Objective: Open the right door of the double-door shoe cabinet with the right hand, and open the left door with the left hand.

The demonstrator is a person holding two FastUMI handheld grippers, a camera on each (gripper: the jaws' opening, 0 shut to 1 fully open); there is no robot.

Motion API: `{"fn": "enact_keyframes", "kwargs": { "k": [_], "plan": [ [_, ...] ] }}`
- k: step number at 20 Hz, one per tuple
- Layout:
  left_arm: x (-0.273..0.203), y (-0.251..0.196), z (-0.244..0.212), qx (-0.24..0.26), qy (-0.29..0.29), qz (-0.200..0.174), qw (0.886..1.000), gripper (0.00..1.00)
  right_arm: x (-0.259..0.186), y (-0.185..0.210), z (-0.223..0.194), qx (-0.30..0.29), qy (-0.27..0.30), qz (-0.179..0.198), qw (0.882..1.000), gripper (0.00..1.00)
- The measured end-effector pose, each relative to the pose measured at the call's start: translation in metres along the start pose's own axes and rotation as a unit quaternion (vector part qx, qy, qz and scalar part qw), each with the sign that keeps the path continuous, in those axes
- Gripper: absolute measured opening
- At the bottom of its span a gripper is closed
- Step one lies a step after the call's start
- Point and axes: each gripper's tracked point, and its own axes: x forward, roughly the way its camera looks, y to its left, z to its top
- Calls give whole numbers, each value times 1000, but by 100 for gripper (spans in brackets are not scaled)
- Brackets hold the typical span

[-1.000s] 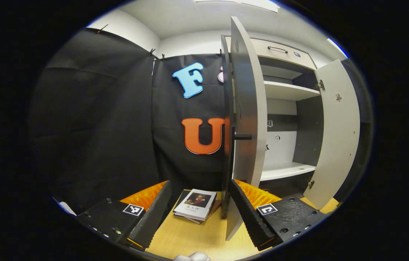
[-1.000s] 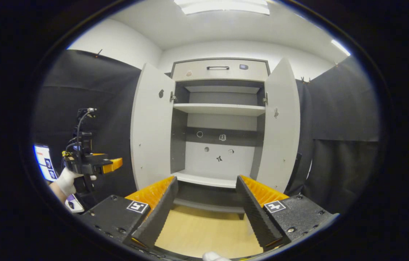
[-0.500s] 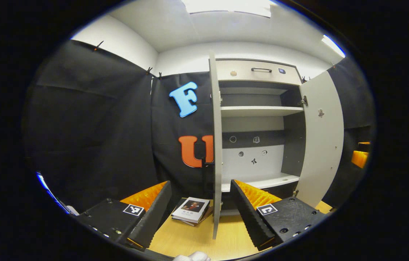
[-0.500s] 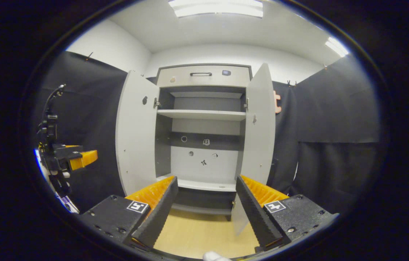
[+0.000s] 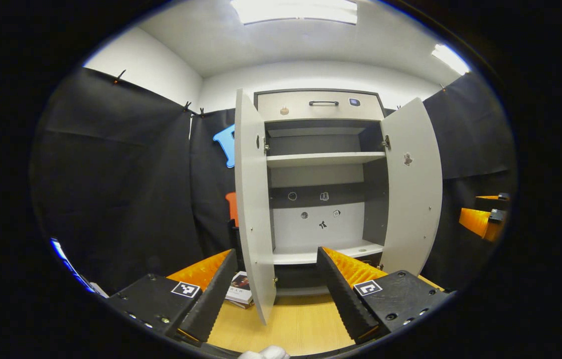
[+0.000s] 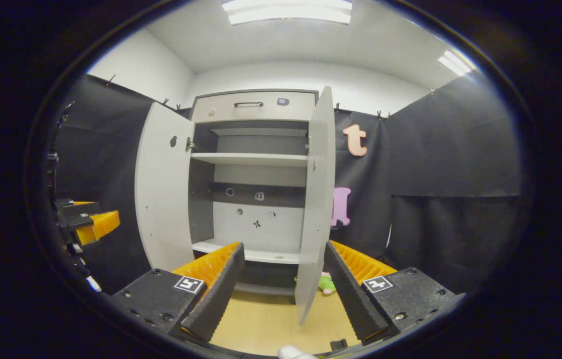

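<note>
The pale grey shoe cabinet (image 5: 323, 105) stands with both doors swung out. In the left gripper view its left door (image 5: 252, 199) hangs a short way beyond my left gripper (image 5: 276, 252), which is open and touches nothing. The right door (image 5: 413, 189) stands wide. In the right gripper view the right door (image 6: 317, 199) is nearly edge-on just past my right gripper (image 6: 283, 245), open and holding nothing. The left door (image 6: 164, 189) is at the left. Bare shelves (image 6: 248, 158) lie inside.
A book (image 5: 240, 294) lies on the wooden floor (image 5: 296, 324) by the left door's foot. A small green and pink thing (image 6: 327, 284) lies on the floor behind the right door. Black cloth walls flank the cabinet. The other gripper (image 5: 483, 219) shows at the far right.
Both grippers have drawn back from the doors, and the left view has swung right onto the open cabinet. The right view has turned right. The doors stay open.
</note>
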Motion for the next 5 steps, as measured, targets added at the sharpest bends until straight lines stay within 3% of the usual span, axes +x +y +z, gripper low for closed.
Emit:
{"fn": "enact_keyframes", "kwargs": {
  "k": [5],
  "plan": [
    [-10, -16, 1, 8, 2, 7, 1000, 96, 2, -19, -4, 5, 8, -1, 1000, 98]
  ]
}}
